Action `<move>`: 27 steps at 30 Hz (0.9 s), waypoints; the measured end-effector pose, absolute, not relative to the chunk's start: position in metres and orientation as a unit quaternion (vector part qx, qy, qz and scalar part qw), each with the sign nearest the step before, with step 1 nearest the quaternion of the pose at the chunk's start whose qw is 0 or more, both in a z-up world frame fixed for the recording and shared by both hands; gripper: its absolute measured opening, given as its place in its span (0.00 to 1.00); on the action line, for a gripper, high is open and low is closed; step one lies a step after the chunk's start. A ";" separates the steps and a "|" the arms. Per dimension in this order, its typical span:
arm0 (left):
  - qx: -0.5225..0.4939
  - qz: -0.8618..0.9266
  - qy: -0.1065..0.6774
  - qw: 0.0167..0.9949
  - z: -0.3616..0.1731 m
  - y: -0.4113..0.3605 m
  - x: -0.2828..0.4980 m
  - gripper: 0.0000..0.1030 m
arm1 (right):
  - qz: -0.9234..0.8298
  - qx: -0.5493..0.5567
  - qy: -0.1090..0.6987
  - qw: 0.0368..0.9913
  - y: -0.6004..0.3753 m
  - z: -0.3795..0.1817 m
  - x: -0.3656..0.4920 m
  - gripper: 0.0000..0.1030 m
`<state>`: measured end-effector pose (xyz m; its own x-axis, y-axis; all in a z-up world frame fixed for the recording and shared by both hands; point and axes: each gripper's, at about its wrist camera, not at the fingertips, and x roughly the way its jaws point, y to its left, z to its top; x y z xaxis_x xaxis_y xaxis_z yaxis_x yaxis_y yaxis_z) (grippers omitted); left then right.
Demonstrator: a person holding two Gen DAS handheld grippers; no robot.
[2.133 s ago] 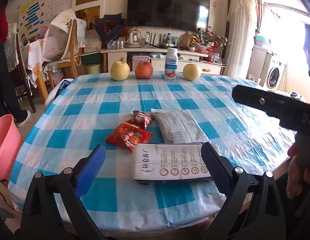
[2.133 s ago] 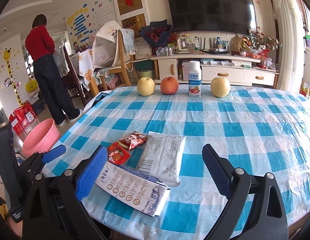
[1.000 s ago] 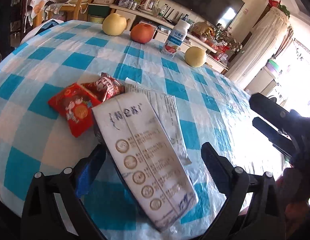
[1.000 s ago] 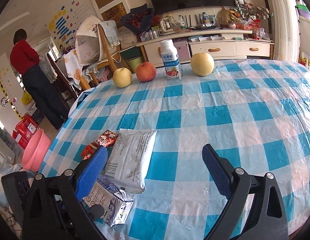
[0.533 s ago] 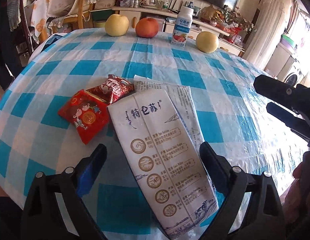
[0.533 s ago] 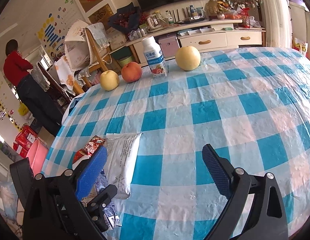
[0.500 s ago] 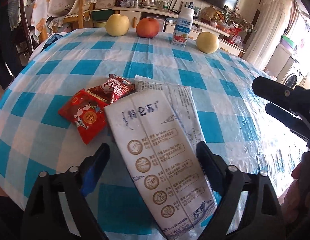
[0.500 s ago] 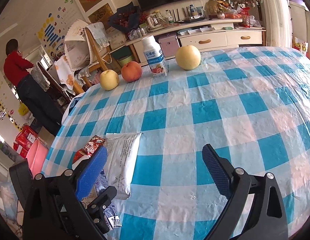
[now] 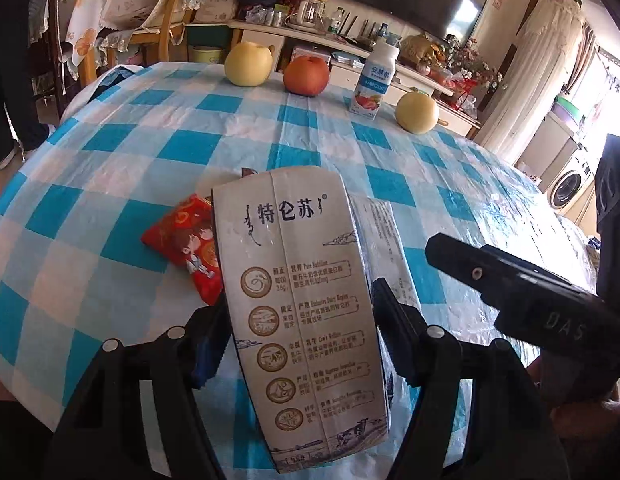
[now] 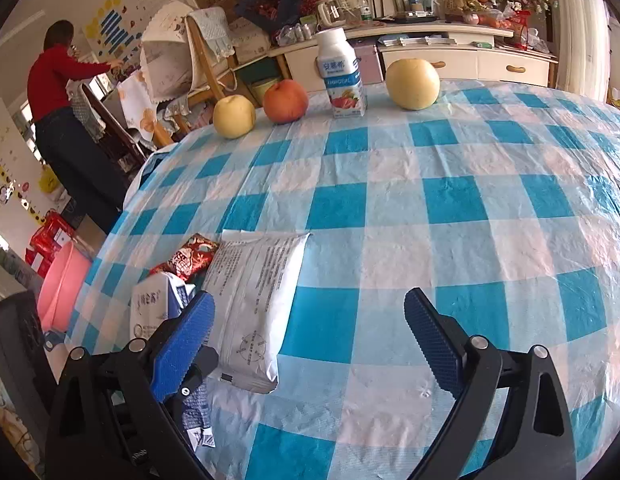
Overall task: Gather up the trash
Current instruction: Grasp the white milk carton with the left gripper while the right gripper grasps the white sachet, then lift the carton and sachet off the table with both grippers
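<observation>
Crinkled checked tablecloth, left tool clamping flat cardboard milk carton

Both tools share one build: the left hand-held gripper and right hand-held gripper have matte black plastic frames, silver screw heads and ribbed blue finger pads. Raised letters mark one black body; bare fingers show beneath.
</observation>
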<state>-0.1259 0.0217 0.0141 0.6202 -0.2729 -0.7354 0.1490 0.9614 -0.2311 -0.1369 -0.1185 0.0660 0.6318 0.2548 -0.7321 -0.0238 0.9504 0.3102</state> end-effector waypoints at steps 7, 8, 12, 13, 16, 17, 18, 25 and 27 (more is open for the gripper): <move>-0.076 -0.097 0.404 0.906 0.018 0.052 -0.118 0.65 | 0.090 0.112 0.431 0.891 -0.094 0.057 -0.131 0.92; -0.078 -0.094 0.402 0.907 0.019 0.056 -0.117 0.65 | 0.093 0.116 0.430 0.891 -0.093 0.057 -0.130 0.92; -0.085 -0.077 0.391 0.913 0.023 0.076 -0.109 0.65 | 0.091 0.108 0.429 0.892 -0.087 0.056 -0.126 0.92; -0.088 -0.073 0.389 0.914 0.023 0.081 -0.108 0.65 | 0.089 0.103 0.430 0.892 -0.084 0.055 -0.124 0.92; -0.093 -0.061 0.382 0.918 0.024 0.095 -0.102 0.65 | 0.091 0.095 0.434 0.891 -0.075 0.053 -0.121 0.92; -0.095 -0.059 0.380 0.918 0.024 0.098 -0.101 0.65 | 0.094 0.092 0.434 0.891 -0.071 0.052 -0.120 0.92; -0.098 -0.057 0.379 0.918 0.024 0.102 -0.100 0.65 | 0.096 0.087 0.434 0.892 -0.066 0.051 -0.120 0.92; -0.115 -0.060 0.376 0.918 0.021 0.119 -0.093 0.65 | 0.095 0.041 0.424 0.900 -0.029 0.046 -0.111 0.92; -0.116 -0.060 0.375 0.918 0.020 0.122 -0.092 0.65 | 0.084 0.021 0.419 0.904 -0.020 0.044 -0.108 0.92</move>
<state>-0.0918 0.1223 0.0200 0.7120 -0.1980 -0.6737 0.0239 0.9657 -0.2585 -0.1082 -0.0204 0.0439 0.6342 0.1690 -0.7545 -0.1346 0.9850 0.1075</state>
